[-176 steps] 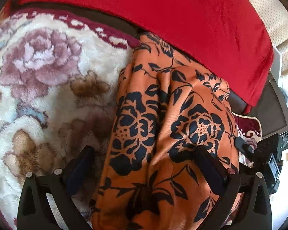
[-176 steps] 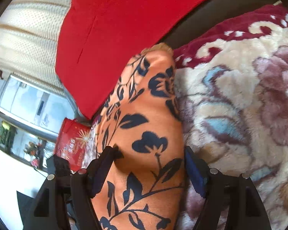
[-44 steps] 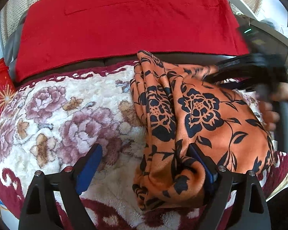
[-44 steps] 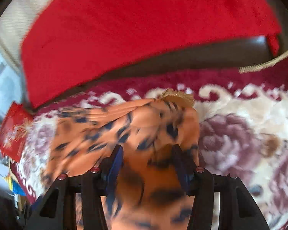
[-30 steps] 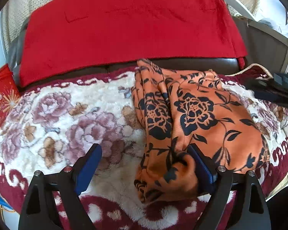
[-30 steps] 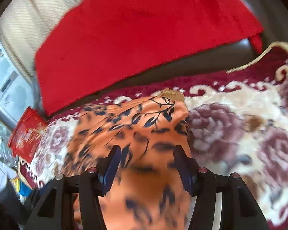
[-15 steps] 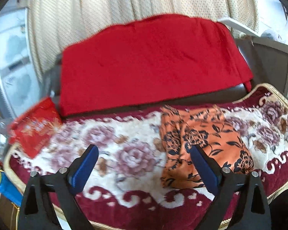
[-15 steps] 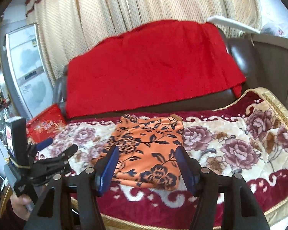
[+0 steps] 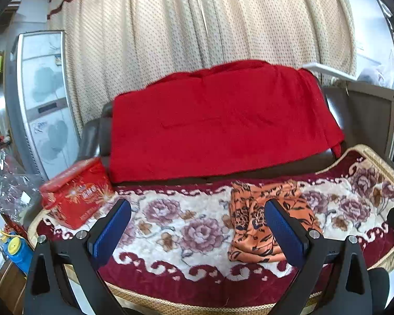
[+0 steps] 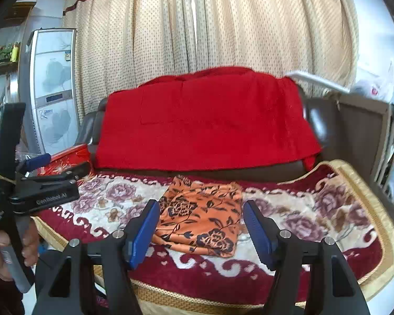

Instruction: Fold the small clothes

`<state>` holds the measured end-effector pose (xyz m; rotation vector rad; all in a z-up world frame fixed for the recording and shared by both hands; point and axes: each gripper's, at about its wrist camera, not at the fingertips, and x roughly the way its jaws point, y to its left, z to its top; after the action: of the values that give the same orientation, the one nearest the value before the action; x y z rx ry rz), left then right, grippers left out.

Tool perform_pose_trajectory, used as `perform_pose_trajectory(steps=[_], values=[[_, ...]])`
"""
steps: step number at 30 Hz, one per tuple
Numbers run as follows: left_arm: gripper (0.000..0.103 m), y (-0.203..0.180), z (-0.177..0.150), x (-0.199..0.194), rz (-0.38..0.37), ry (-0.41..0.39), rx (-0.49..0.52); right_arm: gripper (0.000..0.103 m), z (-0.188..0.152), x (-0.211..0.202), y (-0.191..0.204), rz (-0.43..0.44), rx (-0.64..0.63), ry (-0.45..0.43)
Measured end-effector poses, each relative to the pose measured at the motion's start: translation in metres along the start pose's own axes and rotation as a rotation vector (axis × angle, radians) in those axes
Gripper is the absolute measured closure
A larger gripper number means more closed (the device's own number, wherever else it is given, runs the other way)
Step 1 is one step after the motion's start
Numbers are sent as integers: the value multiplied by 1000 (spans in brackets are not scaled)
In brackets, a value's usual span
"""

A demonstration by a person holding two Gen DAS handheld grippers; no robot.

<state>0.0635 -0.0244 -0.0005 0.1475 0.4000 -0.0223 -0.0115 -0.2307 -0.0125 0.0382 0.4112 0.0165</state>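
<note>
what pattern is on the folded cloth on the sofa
Orange with black flowers and leaves; the folded cloth shows best in the right wrist view.

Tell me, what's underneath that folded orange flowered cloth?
The folded orange floral garment lies on a plush rose-patterned blanket covering the sofa seat. The blanket directly beneath the garment is hidden, so anything lying there cannot be seen.

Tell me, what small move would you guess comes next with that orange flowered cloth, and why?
Probably just pull both hands back and leave it. The orange flowered cloth lies folded into a compact block on the floral blanket. The left claw and right claw, jaws just opening, hold nothing and hang well clear of it.
</note>
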Motion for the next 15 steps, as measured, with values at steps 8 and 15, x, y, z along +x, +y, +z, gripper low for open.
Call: perform_pose_trajectory(steps=[8, 15], values=[[2, 14, 17, -33, 24, -47, -44, 33, 14, -30, 5, 15, 31, -45], [2, 23, 22, -54, 34, -75, -60, 33, 22, -45, 11, 13, 62, -24]])
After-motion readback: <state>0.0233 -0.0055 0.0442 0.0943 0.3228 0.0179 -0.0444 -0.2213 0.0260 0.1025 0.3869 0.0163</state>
